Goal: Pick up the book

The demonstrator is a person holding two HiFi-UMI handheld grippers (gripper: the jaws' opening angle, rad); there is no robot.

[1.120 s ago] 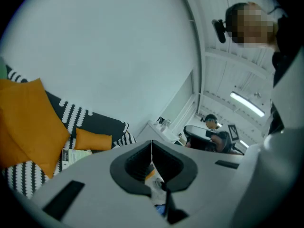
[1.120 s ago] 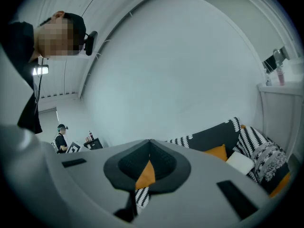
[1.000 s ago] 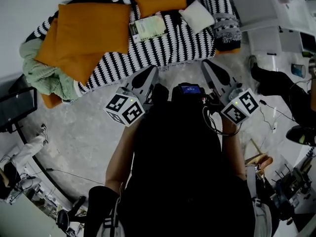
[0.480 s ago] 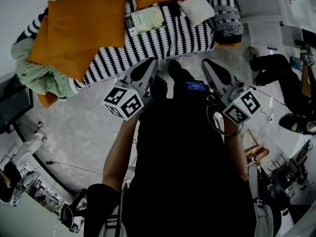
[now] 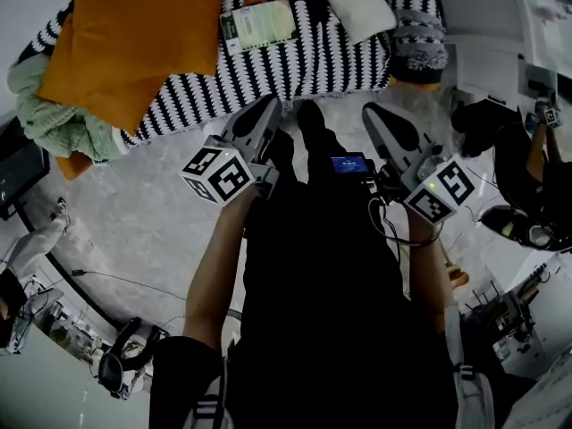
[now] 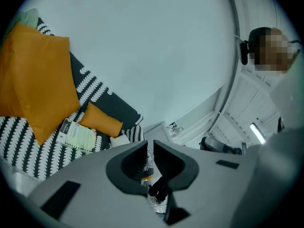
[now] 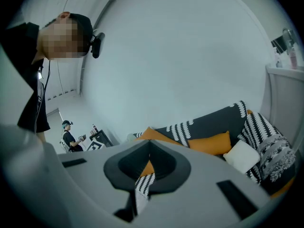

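Sofa (image 5: 304, 65) with a striped throw sits on the far side. Book (image 5: 259, 27) lies flat on it, just right of the big orange cushion (image 5: 134, 43) and left of the white cushion (image 5: 360, 9). Left gripper (image 5: 266, 107): closed bar a hair's gap, just eased open, empty. Right gripper (image 5: 373, 114): jaws together, empty. Both hover by the sofa's near edge, well apart from the book.

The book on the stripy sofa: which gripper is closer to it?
Left. The left gripper is just below the book in the head view, almost in line with it. The right gripper is off to the book's right, below the white pillow.
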